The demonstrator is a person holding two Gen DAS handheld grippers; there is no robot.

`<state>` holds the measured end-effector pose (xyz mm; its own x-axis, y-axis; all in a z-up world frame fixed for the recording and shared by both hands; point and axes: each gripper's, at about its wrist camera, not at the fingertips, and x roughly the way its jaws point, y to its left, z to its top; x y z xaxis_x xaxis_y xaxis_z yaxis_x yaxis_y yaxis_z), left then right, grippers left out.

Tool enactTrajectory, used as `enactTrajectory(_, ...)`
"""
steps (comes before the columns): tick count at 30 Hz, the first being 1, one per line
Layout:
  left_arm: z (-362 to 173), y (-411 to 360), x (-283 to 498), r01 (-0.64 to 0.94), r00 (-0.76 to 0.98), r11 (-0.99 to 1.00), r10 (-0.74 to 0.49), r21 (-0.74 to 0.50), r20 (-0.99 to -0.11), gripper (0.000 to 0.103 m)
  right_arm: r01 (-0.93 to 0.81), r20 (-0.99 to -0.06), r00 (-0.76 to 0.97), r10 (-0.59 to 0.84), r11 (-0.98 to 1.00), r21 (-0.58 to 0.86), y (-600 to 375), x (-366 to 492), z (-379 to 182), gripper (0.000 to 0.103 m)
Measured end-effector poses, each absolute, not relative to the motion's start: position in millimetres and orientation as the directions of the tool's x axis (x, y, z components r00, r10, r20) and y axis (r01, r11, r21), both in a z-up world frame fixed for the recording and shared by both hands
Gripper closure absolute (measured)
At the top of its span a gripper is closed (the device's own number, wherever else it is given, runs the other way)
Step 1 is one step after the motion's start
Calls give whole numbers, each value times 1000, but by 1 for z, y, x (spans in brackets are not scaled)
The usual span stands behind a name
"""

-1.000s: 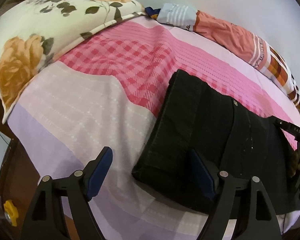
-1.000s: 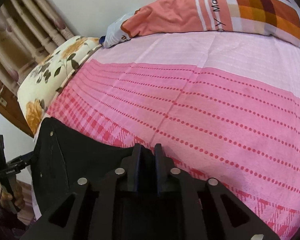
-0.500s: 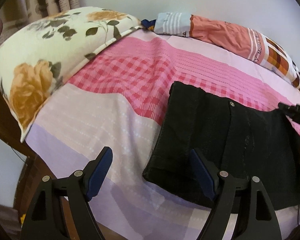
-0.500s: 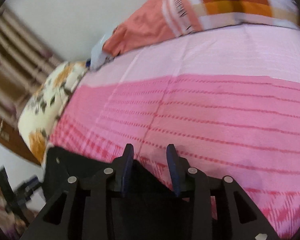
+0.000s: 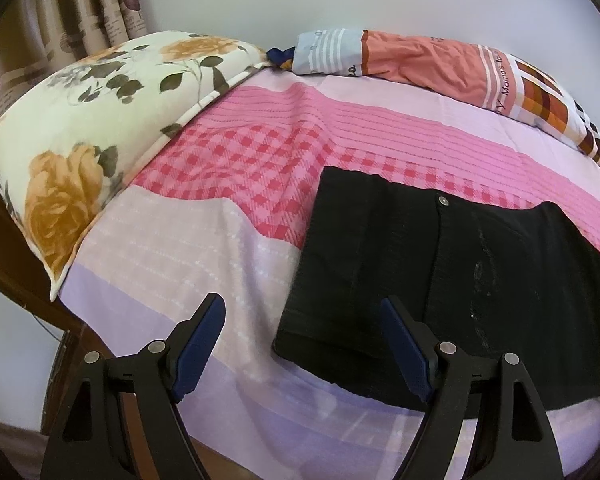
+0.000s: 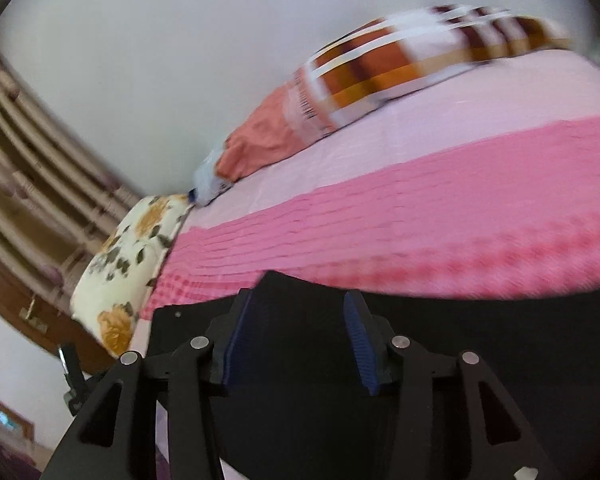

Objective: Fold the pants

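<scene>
Pants (image 5: 440, 280) lie folded flat on the bed (image 5: 160, 248), ahead and right of the left gripper (image 5: 302, 344), whose spread jaws hold nothing; the long axis runs rightward. "Mama's" shows on the orange bolster (image 5: 440, 64). From the right wrist, black cloth lies under the right gripper (image 6: 296, 340), whose jaws have just been opening, pads clear of it.

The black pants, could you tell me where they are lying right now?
In the left wrist view the black pants lie folded on the bed sheet at lower right, right of the floral pillow.
</scene>
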<state>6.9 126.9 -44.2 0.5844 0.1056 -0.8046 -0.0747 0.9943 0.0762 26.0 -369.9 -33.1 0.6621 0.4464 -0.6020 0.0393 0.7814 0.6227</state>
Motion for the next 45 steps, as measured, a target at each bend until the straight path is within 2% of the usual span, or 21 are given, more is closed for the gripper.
enactTrajectory(7, -40, 132, 3, -100, 599, 994, 98, 47, -794, 23, 416, -640, 760, 112, 672, 612, -500, -118, -31, 56)
enactTrajectory(10, -42, 136, 3, -118, 594, 993, 86, 19, -800, 23, 579, -661, 750, -23, 506, 639, -563, -195, -49, 55)
enactTrajectory(14, -47, 141, 3, -142, 574, 990, 90, 9, -814, 23, 639, -641, 762, -90, 263, 723, -610, -271, -80, 55)
enactTrajectory(17, -47, 142, 1, -160, 578, 987, 98, 5, -810, 23, 584, -578, 812, -86, 104, 805, -621, -305, -106, 55)
enactTrajectory(22, -47, 138, -3, -163, 592, 986, 124, 32, -797, 23, 496, -496, 868, -15, 10, 868, -616, -302, -127, 55)
enactTrajectory(27, -49, 130, -5, -148, 607, 985, 161, 88, -778, 23, 504, -505, 863, 23, 49, 862, -613, -289, -128, 55)
enactTrajectory(33, -49, 129, -5, -139, 611, 984, 173, 111, -772, 23, 519, -522, 852, -17, 155, 841, -610, -286, -102, 55)
enactTrajectory(38, -51, 127, -4, -126, 604, 986, 166, 113, -779, 21, 563, -576, 815, 63, 151, 812, -602, -269, -118, 55)
enactTrajectory(42, -52, 126, -5, -125, 603, 986, 166, 113, -780, 20, 557, -572, 818, 51, 172, 812, -604, -265, -117, 55)
enactTrajectory(43, -52, 126, -5, -127, 602, 986, 166, 111, -781, 19, 559, -575, 817, 46, 179, 809, -605, -264, -116, 57)
enactTrajectory(45, -55, 125, -4, -127, 593, 987, 158, 103, -790, 18, 573, -590, 806, 45, 190, 797, -606, -260, -117, 81)
